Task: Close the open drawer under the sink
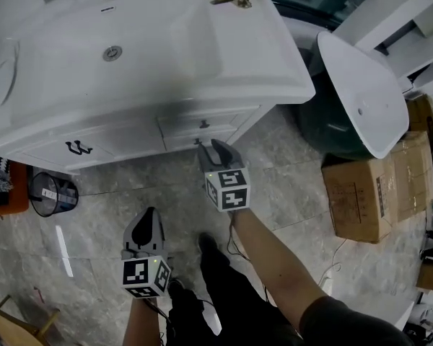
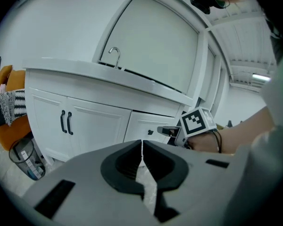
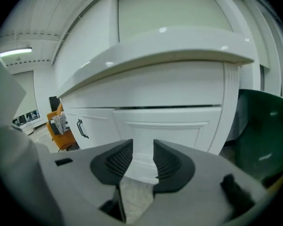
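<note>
The right gripper (image 1: 215,145) had its jaws a little apart with nothing between them. In the right gripper view (image 3: 142,160) only the white panelled front of the drawer (image 3: 166,125) showed through the gap. Its tips pointed straight at that front from just below the small dark knob (image 1: 204,124). Whether they touched the wood could not be told. The drawer (image 1: 202,125) sat directly under the sink counter, to the right of the double cabinet doors (image 1: 78,148) with their black handles. A thin dark slit ran along its top edge, and how far it stood out from the cabinet was unclear.

The left gripper (image 1: 149,213) hung lower and well apart from the cabinet, over the grey tiled floor (image 1: 289,186). Its jaws were pressed together on nothing, as the left gripper view (image 2: 142,145) showed, and it was aimed toward the drawer (image 2: 146,125) and the right gripper's marker cube (image 2: 197,120).

Above lay the white sink (image 1: 115,49) with its drain and a faucet (image 2: 114,53) at the back. A small black waste bin (image 1: 52,193) stood on the floor at the left. To the right a loose white basin (image 1: 364,92) rested on something dark green, beside a cardboard box (image 1: 361,186).
</note>
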Tool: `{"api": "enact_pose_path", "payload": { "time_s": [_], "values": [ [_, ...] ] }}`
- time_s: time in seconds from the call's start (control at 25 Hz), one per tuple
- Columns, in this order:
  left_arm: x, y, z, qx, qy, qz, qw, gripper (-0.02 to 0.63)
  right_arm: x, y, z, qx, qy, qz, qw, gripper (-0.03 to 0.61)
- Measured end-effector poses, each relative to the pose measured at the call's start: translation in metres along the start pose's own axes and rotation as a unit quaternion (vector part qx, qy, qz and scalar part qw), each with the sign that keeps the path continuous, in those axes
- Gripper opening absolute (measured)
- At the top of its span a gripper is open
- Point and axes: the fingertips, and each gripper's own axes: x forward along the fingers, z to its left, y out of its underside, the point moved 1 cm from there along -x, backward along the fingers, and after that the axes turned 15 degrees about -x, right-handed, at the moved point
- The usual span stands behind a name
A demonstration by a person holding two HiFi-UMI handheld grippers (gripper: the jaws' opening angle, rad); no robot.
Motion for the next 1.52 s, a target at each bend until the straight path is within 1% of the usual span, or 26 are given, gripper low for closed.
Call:
{"api": "enact_pose_path", "payload": {
  "time_s": [0.24, 0.36, 0.48, 0.56, 0.68, 0.76, 0.88, 1.12, 1.32, 1.52],
  "values": [
    [-0.075, -0.016, -0.007, 0.017, 0.025, -0.003, 0.9995, 0.02, -0.09, -0.047, 0.057, -0.05, -0.001, -0.036, 0.998, 0.136],
    [-0.114, -0.025, -0.015, 0.012, 0.048, -0.002, 0.9988, 0.019, -0.138, -0.078, 0.079, -0.067, 0.023, -0.065, 0.995, 0.135],
    [-0.151, -0.035, -0.025, 0.013, 0.078, -0.01, 0.9969, 0.02, -0.187, -0.1, 0.097, -0.066, 0.048, -0.083, 0.993, 0.133],
    [-0.178, -0.037, -0.034, 0.022, 0.096, -0.013, 0.9951, 0.019, -0.225, -0.102, 0.11, -0.057, 0.062, -0.086, 0.993, 0.126],
    [-0.215, -0.039, -0.045, 0.045, 0.116, -0.012, 0.9921, 0.02, -0.28, -0.103, 0.127, -0.034, 0.085, -0.087, 0.992, 0.09],
    [-0.23, -0.042, -0.05, 0.058, 0.127, -0.01, 0.9901, 0.018, -0.309, -0.1, 0.133, -0.011, 0.1, -0.085, 0.991, 0.074],
    [-0.248, -0.043, -0.059, 0.064, 0.135, -0.006, 0.9887, 0.019, -0.343, -0.095, 0.14, 0.01, 0.11, -0.077, 0.991, 0.056],
    [-0.279, -0.041, -0.08, 0.065, 0.147, -0.005, 0.987, 0.02, -0.382, -0.096, 0.153, 0.007, 0.1, -0.072, 0.992, 0.043],
    [-0.304, -0.027, -0.099, 0.075, 0.152, -0.01, 0.9855, 0.02, -0.409, -0.098, 0.161, -0.001, 0.091, -0.089, 0.992, 0.041],
    [-0.341, -0.011, -0.126, 0.086, 0.147, -0.029, 0.9849, 0.02, -0.449, -0.095, 0.172, -0.011, 0.074, -0.108, 0.991, 0.041]
  ]
}}
